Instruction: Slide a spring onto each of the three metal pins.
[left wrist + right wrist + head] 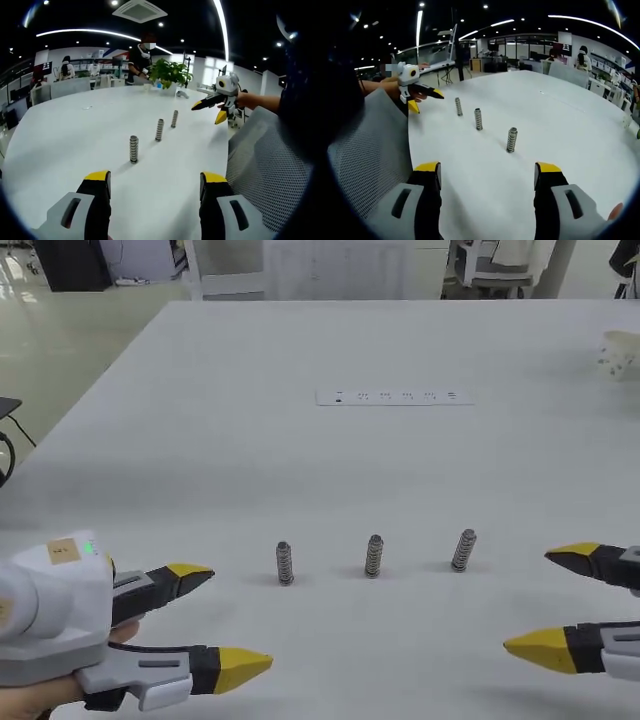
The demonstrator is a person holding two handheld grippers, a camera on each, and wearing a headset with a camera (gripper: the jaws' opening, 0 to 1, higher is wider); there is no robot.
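Steel coils stand upright in a row on the white table (300, 440), running from 9 o'clock to 3 o'clock across the lower part of the head view: the left spring (285, 563), the middle spring (374, 556) and the right spring (463, 550), set apart from one another with bare table between. Each coil looks threaded over one of the pins (375, 539), whose dark tips just show at the top (the shafts themselves are hidden inside the coils, so how far each spring has seated is hard to tell).

At about 8 o'clock from the row, the left gripper (235, 617) hangs low over the table with its yellow-tipped jaws spread wide and nothing between them. At about 4 o'clock from the row, the right gripper (530, 600) sits likewise, jaws apart and empty. Both point inward toward the springs but are well apart from them. A white power strip (394, 397) lies at 12 o'clock from the middle spring, far up the table.

By my reading, the task is essentially done: all three pins appear to carry a spring, no loose spring lies about, and nothing is left to pick up. At most, a check that each coil sits fully down seems left.
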